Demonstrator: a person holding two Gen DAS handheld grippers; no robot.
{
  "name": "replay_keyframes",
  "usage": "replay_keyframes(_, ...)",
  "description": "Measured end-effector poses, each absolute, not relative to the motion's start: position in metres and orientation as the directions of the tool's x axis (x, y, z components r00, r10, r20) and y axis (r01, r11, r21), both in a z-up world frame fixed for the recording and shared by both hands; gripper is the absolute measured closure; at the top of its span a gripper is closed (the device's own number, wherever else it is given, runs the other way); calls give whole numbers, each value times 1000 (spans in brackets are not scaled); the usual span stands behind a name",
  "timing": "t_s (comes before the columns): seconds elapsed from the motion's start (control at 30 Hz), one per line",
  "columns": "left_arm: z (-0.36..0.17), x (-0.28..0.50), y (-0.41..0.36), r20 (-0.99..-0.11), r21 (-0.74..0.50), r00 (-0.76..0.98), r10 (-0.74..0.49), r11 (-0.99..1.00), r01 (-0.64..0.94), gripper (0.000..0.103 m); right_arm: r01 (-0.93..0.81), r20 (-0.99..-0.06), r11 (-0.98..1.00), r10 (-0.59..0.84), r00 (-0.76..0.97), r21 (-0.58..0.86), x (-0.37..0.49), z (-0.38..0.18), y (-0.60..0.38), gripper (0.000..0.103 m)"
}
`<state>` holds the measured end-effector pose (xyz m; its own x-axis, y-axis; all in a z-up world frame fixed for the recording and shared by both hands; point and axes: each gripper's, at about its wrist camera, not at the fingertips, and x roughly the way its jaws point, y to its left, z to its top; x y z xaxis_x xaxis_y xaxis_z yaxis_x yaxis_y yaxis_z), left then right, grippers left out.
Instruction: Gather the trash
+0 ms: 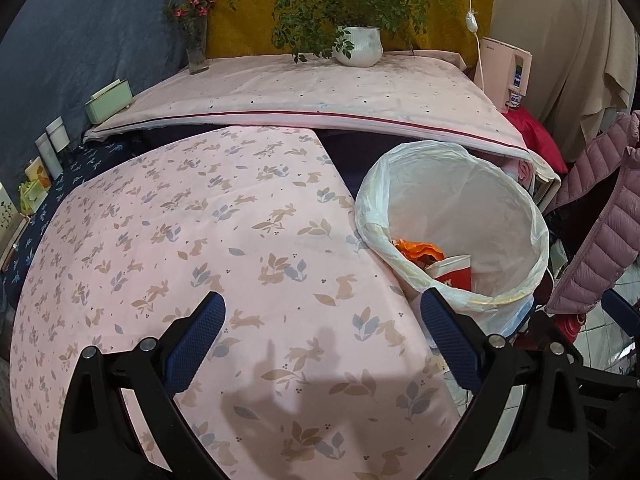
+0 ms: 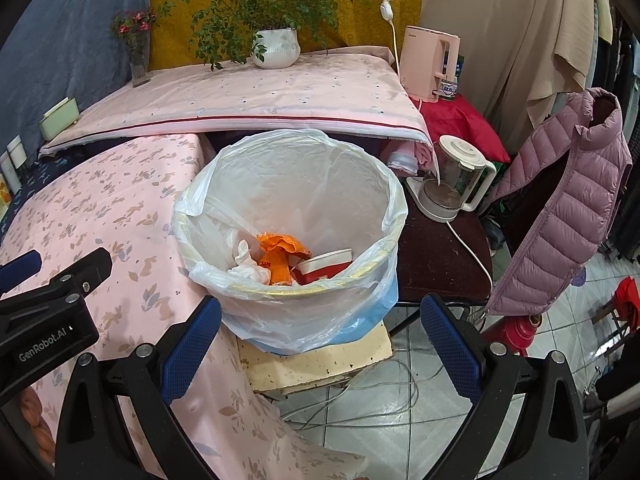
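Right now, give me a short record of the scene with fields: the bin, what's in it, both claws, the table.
bin: trash bin lined with a clear bag, beside the table
contents: orange wrapper, white crumpled tissue, red and white paper cup
left claw: open, empty, over the tablecloth
right claw: open, empty, in front of the bin
table: pink rabbit-print tablecloth, no loose trash visible on it

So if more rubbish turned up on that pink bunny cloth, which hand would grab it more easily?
Probably the left. The left gripper hangs open directly over the pink cloth, while the right gripper is open in front of the lined bin, beyond the cloth's edge. No loose trash shows on the cloth now.
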<state>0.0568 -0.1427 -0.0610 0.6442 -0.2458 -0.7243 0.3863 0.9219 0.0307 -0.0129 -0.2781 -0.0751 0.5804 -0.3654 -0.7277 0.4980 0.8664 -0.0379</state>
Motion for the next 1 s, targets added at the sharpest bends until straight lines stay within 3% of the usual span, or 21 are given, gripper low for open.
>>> replay_keyframes(1.0, -63, 57, -140, -731, 26, 637, -244, 923, 384, 9, 499, -727, 866, -366, 581, -36, -14, -75, -278, 7)
